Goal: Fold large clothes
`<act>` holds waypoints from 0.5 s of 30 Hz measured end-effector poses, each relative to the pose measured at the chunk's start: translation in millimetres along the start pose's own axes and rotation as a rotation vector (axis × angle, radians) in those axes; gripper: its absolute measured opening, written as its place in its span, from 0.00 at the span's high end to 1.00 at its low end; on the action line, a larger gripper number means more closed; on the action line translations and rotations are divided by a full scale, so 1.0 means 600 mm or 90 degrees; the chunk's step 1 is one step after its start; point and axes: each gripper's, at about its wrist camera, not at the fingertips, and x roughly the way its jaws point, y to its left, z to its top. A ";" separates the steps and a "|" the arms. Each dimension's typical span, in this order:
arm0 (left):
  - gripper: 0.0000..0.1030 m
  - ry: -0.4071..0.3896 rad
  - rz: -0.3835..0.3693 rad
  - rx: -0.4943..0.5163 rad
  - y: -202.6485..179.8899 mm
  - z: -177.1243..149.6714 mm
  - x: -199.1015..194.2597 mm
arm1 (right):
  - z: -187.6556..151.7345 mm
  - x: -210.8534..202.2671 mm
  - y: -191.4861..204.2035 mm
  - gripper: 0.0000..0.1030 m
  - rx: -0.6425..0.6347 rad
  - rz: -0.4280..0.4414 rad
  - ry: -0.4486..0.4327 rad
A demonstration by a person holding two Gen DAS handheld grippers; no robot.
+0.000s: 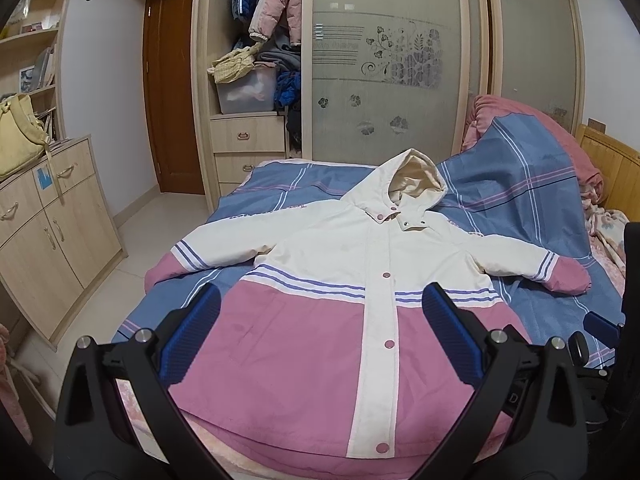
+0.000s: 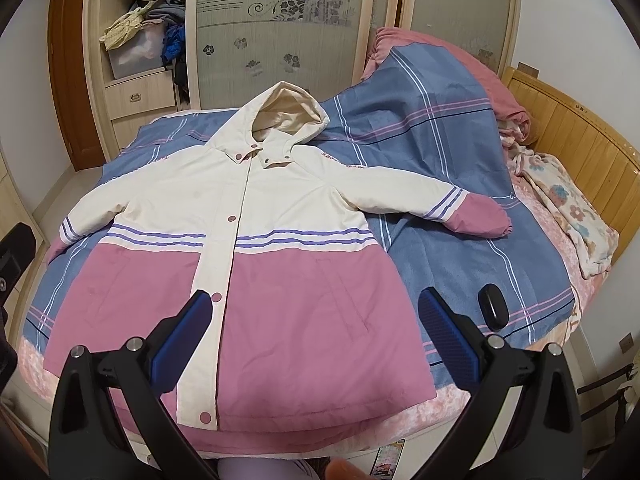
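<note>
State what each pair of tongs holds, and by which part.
Nothing. The left tongs and the right tongs are both open above the jacket.

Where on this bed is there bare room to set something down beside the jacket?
Best patch: the blue plaid sheet right of the jacket, below its right sleeve, though a small black object sits near the edge. Another strip lies under the left sleeve. The headboard end is crowded with bedding.
</note>
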 end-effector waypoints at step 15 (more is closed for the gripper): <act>0.02 0.003 0.000 0.000 0.001 0.000 0.001 | -0.002 0.001 0.004 0.01 -0.003 -0.005 -0.001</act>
